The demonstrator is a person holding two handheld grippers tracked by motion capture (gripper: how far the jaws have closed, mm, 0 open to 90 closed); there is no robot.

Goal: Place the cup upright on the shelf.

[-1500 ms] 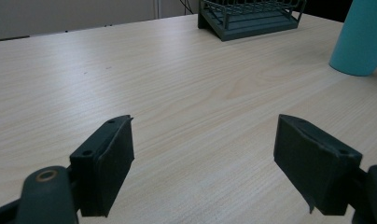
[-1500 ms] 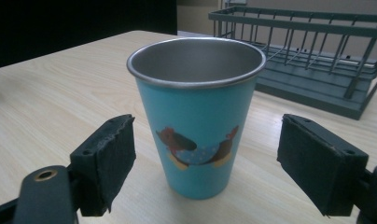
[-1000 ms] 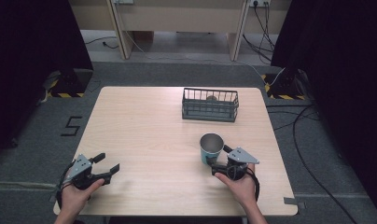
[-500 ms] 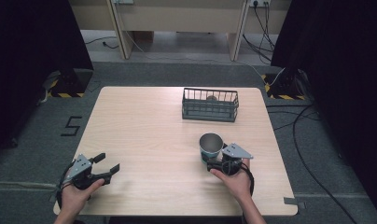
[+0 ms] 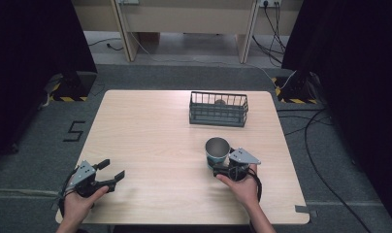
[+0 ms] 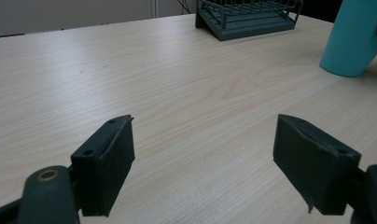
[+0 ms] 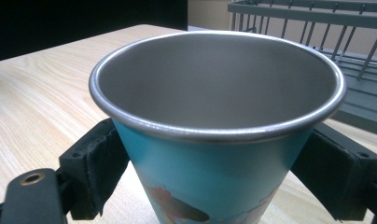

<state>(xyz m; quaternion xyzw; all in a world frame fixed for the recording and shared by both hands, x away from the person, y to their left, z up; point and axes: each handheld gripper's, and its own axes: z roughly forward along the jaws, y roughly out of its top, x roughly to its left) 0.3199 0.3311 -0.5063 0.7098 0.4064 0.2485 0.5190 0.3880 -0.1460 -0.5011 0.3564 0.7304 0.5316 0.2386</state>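
Note:
A teal cup (image 5: pixel 217 150) with a metal inside and a printed picture stands upright on the right half of the wooden table (image 5: pixel 150 131). My right gripper (image 5: pixel 219 164) is open, with one jaw on each side of the cup (image 7: pixel 214 140), low on its wall and close against it. My left gripper (image 5: pixel 113 169) rests near the front left corner, open, with nothing between its jaws (image 6: pixel 203 154). From the left gripper view the cup (image 6: pixel 357 37) stands far off at the upper right.
A dark wire basket (image 5: pixel 218 109) stands behind the cup near the table's far edge, with a small round brownish thing (image 5: pixel 220 102) inside. The basket (image 7: pixel 317 14) is close behind the cup. Cables lie on the floor to the right.
My right gripper has slid left toward the cup, so its jaws now flank it. The cup and my left gripper have stayed put.

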